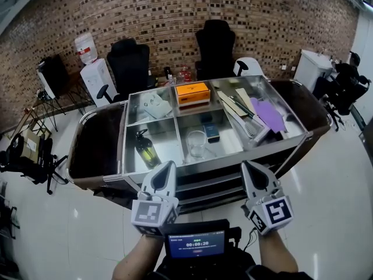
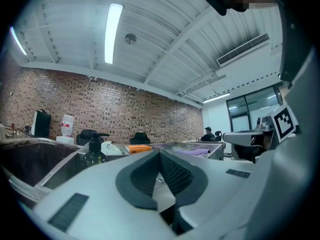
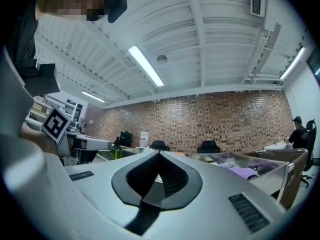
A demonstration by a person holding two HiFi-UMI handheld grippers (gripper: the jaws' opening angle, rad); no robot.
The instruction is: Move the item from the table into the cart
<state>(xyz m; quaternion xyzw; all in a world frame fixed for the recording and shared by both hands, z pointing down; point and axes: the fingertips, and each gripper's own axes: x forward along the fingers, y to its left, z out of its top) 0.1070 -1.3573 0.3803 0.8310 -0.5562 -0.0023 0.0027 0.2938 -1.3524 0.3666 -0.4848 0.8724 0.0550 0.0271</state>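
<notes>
A metal cart (image 1: pixel 152 170) with several compartments stands in front of me. It holds a dark pump bottle (image 1: pixel 145 149), a clear glass (image 1: pixel 196 143), an orange box (image 1: pixel 193 92), a purple cloth (image 1: pixel 269 114) and a small dark box (image 1: pixel 211 133). My left gripper (image 1: pixel 169 165) and right gripper (image 1: pixel 247 165) hover side by side just short of the cart's near edge. Both are shut with nothing between the jaws. The left gripper view shows the left gripper (image 2: pixel 160 153) closed, with the bottle (image 2: pixel 93 154) beyond it. The right gripper (image 3: pixel 159 154) is closed too.
Dark brown surfaces (image 1: pixel 93 144) flank the metal compartments at both ends. Two black office chairs (image 1: pixel 129 63) and a water dispenser (image 1: pixel 93 69) stand behind the cart by a brick wall. A person (image 1: pixel 347 74) sits at the far right. Tripod gear (image 1: pixel 29 156) stands at the left.
</notes>
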